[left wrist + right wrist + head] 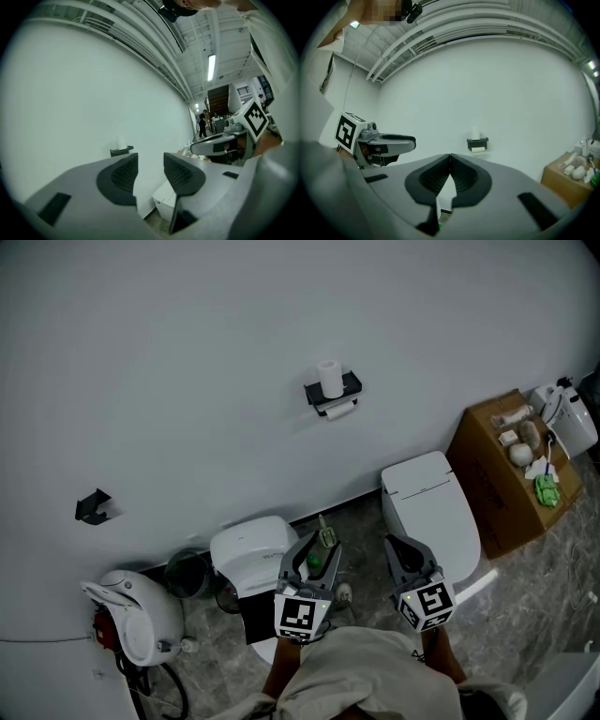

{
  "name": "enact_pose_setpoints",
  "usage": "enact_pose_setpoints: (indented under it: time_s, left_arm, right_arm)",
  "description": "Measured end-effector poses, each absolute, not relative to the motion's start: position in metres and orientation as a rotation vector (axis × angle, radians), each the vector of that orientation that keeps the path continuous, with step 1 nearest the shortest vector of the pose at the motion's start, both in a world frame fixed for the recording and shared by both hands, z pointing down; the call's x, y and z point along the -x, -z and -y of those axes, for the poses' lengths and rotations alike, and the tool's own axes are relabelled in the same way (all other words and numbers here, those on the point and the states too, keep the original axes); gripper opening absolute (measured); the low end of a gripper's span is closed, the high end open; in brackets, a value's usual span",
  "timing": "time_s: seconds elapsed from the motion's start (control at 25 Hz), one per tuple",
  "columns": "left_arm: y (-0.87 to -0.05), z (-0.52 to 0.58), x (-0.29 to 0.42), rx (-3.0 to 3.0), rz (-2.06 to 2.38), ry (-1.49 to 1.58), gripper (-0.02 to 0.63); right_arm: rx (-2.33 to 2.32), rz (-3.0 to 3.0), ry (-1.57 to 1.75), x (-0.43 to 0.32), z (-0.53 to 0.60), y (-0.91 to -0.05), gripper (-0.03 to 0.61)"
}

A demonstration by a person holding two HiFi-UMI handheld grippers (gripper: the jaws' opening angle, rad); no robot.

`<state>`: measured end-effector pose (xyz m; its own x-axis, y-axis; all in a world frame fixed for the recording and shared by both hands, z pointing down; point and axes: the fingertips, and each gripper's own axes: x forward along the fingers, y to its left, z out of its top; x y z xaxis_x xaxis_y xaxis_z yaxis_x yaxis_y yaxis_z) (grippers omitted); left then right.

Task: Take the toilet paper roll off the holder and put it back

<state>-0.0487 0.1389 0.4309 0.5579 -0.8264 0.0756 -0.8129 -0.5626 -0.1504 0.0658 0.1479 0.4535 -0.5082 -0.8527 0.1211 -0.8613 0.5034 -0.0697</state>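
Note:
A white toilet paper roll (330,378) stands upright on top of the black wall holder (334,393), and a second roll (339,410) hangs under it. Both grippers are well short of the wall and point level at it. My left gripper (317,554) has its jaws a little apart with nothing between them. Its own view shows the gap (151,161), with the roll (121,142) and holder (121,150) far off to the left. My right gripper (400,547) is shut and empty, pads touching (450,157). The holder (477,142) lies ahead, slightly to the right.
A white toilet (431,502) stands against the wall below right of the holder. A cardboard box (502,474) with small items is further right. A white appliance (251,547), a dark bin (187,573) and a white machine (131,613) crowd the left floor. A black hook (92,507) is on the wall.

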Motion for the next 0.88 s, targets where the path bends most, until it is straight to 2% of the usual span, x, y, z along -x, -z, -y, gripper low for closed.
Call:
enact_pose_setpoints:
  time_s: [0.88]
  left_arm:
    - [-0.434, -0.017, 0.064, 2.736, -1.372, 0.211, 0.176]
  right_arm:
    - [-1.572, 2.585, -0.220, -0.054, -0.036, -0.456, -0.003]
